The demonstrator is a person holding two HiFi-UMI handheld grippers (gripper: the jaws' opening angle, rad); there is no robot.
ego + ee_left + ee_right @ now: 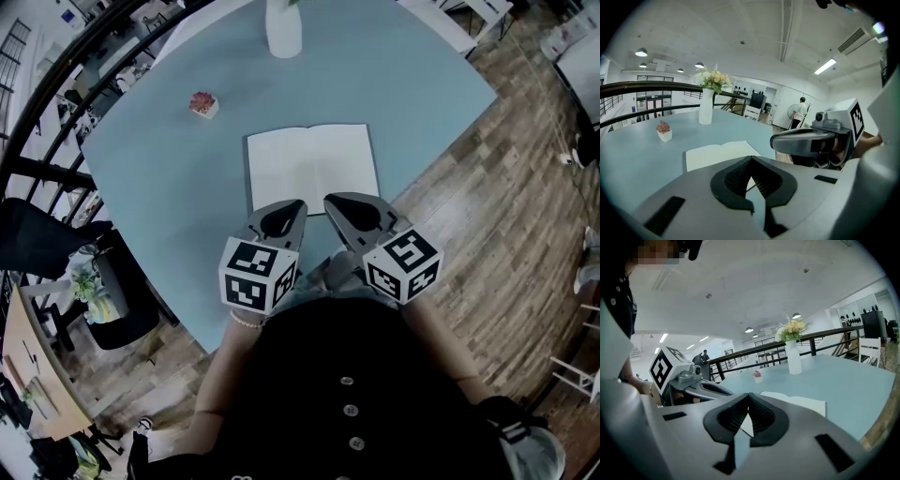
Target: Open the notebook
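Note:
The notebook (312, 167) lies open and flat on the light-blue table (159, 187), its blank white pages facing up. Both grippers hover side by side just short of its near edge, apart from the pages. My left gripper (298, 204) has its jaws together with nothing between them, and so does my right gripper (329, 200). In the left gripper view the shut jaws (751, 159) point at the notebook (719, 153), with the right gripper (774, 140) beside them. In the right gripper view the closed jaws (749, 394) point over the notebook (801, 403).
A white vase with flowers (283, 33) stands at the table's far side. A small potted succulent (202, 104) sits to the notebook's far left. A dark railing and a chair (112, 291) are on the left, wooden floor (506, 216) on the right.

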